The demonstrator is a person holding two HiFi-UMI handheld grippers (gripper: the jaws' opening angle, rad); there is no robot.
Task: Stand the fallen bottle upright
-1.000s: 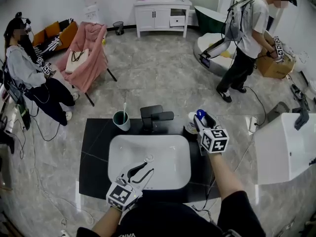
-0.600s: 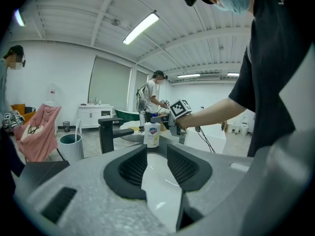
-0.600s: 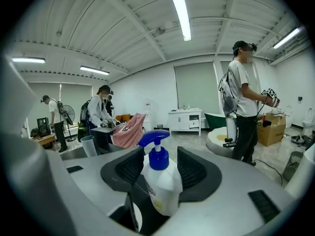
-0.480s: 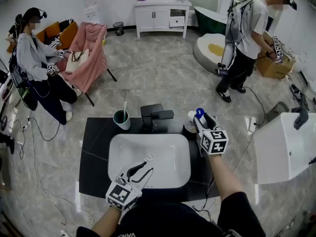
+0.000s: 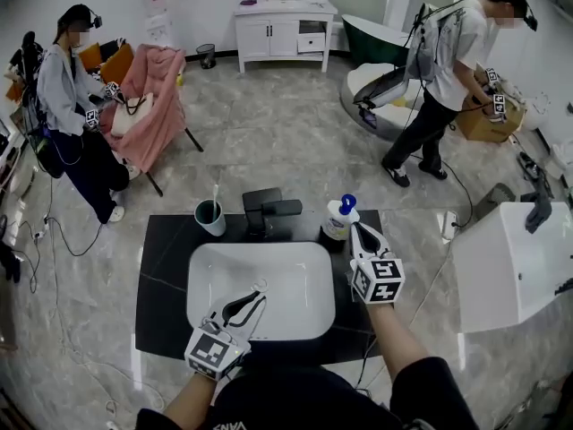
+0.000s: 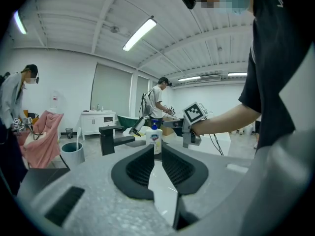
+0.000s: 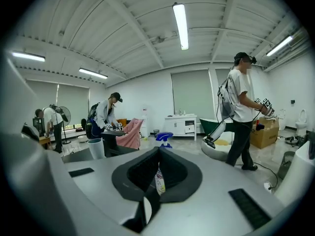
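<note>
The bottle [image 5: 337,219] stands upright on the desk [image 5: 161,267], right of the faucet [image 5: 267,210], so the job looks done. The right gripper [image 5: 357,232] has just closed its jaws together on nothing, and its tip sits just beside the bottle's right side. That's the worry: a sideways swing from there could clip the bottle and topple it, perhaps into the sink [image 5: 304,312]. The left gripper [image 5: 260,291], its jaws just narrowed to a slim, empty gap, hangs over the sink, well apart.
</note>
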